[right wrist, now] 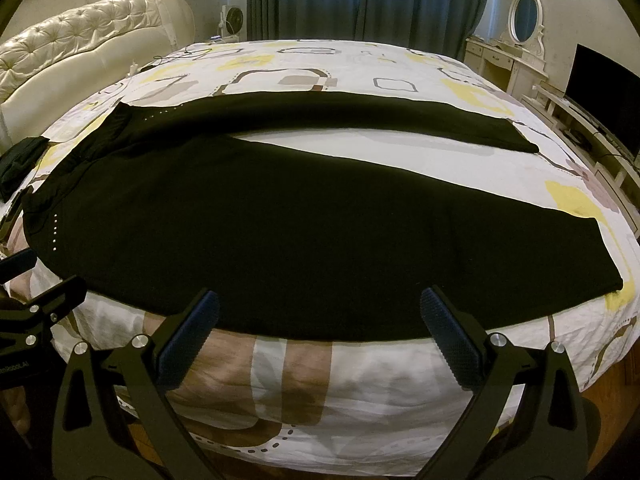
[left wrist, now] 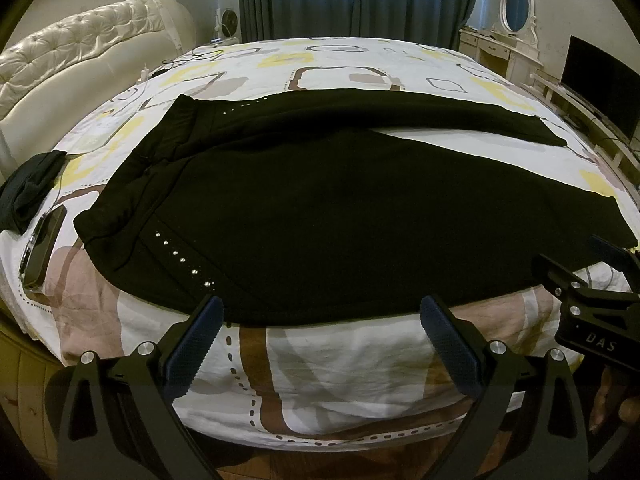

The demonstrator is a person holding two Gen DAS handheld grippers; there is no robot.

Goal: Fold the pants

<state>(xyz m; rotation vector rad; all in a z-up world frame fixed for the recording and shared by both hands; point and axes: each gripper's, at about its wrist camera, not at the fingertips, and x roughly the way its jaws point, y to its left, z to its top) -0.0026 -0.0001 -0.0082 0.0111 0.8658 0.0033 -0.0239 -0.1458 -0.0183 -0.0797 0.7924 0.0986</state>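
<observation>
I had the black pants [left wrist: 320, 216] spread flat across the bed [left wrist: 328, 364], waistband toward the tufted headboard [left wrist: 80, 48] on the left and both legs running off to the right. The legs lay apart in a narrow V, with a strip of patterned sheet showing between them. The near leg ran along the bed's front edge; the far leg [right wrist: 340, 114] stretched across the middle of the mattress. A row of small silver studs [left wrist: 182, 260] marked the hip nearest me, and a second row showed on the far hip.

My left tool [left wrist: 320, 314] hovered just short of the near leg's front edge, fingers spread wide and holding nothing. My right tool [right wrist: 320, 312] sat the same way further along that leg, also wide apart and empty, its tips level with the fabric's edge; I could not tell whether either touched the cloth.

A phone [left wrist: 42, 248] lay on the sheet left of the waistband, with a dark bundle of cloth [left wrist: 30, 188] just beyond it. Blue curtains [right wrist: 368, 0] hung behind the bed, and a white dressing table with an oval mirror [right wrist: 525, 14] stood to the right, beside a dark screen [right wrist: 604, 88].
</observation>
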